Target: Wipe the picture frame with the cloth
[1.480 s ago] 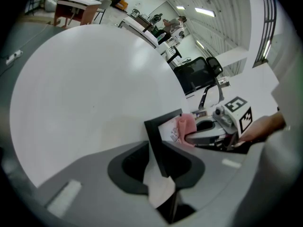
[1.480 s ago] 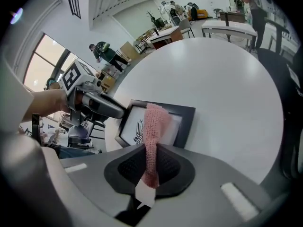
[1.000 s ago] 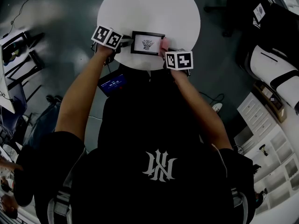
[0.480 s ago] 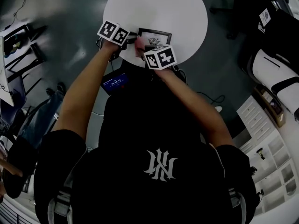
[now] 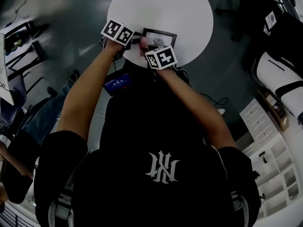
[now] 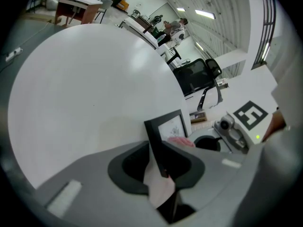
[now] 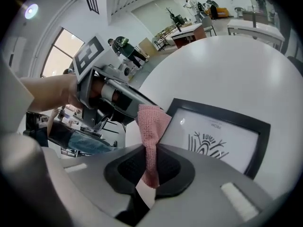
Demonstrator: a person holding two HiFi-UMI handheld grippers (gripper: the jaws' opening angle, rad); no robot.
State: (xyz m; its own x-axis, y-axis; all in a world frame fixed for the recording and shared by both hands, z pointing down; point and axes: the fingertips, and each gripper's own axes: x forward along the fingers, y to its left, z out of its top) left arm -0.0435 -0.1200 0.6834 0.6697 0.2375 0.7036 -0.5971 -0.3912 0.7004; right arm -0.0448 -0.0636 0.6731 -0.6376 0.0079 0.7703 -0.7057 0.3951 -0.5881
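- The picture frame (image 5: pixel 160 37) (black border, white print with a dark line drawing) lies on the round white desk (image 5: pixel 184 8), at the rim nearest the person, its face turned up.
- The left hand-held gripper (image 6: pixel 158 169) is at the frame's left side. Its jaws are closed on that side's black edge, which runs in between them.
- The right hand-held gripper (image 7: pixel 149 171) is at the frame's near side, its jaws pressed together on a pink knitted cloth (image 7: pixel 152 126).
- The cloth stands up out of those jaws, and its free end lies against the frame's left corner, just beside the left hand-held gripper's tips.
- In the head view the two marker cubes sit close together, the left one beside the frame's left edge and the right one over its near edge.
- Nearer the person than the frame, past the desk's rim, a small device with a blue screen (image 5: pixel 117 83) shows lower down.
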